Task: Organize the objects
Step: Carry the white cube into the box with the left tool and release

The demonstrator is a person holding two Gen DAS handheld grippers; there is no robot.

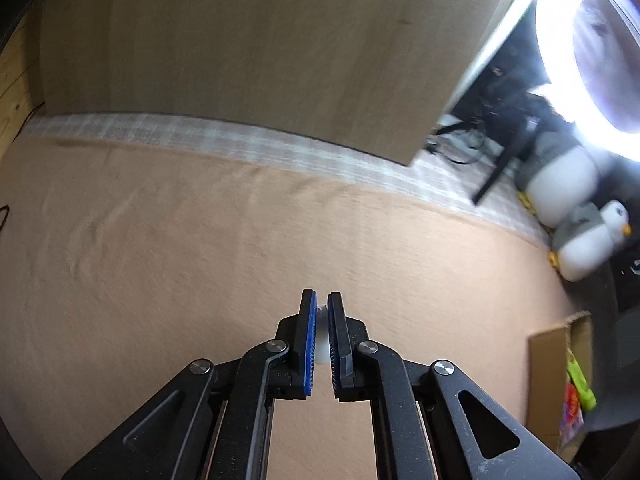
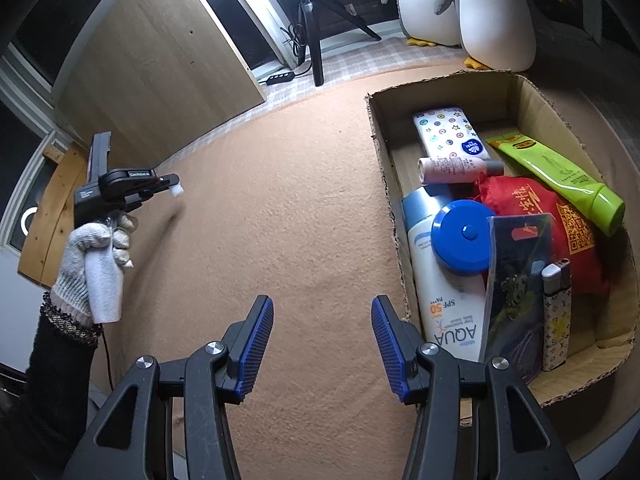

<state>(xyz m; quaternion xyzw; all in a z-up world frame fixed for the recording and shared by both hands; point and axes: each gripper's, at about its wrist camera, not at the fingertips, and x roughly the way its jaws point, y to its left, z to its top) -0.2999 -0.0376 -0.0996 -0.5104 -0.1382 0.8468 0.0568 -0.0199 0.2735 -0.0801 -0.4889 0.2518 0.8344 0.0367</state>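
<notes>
My left gripper (image 1: 321, 303) is shut on a small white object (image 1: 322, 334), pinched between its blue pads and lifted off the tan carpet. In the right wrist view the same left gripper (image 2: 175, 185) is held by a gloved hand (image 2: 90, 256) at the left, the small white object (image 2: 176, 190) at its tip above the carpet. My right gripper (image 2: 322, 307) stands open with nothing between its fingers, just left of a cardboard box (image 2: 384, 184). The box holds a sunscreen bottle (image 2: 440, 304), a blue lid (image 2: 462, 238), a red pouch (image 2: 536, 216), a green tube (image 2: 560, 178), a lighter (image 2: 556, 316) and a tissue pack (image 2: 450, 130).
A wooden panel (image 2: 160, 68) leans at the back left. Plush penguins (image 2: 496, 16) and a black tripod (image 2: 316, 40) stand behind the box. A bright ring light (image 1: 560, 60) glares at the upper right of the left wrist view. Tan carpet (image 2: 288, 208) lies between the two grippers.
</notes>
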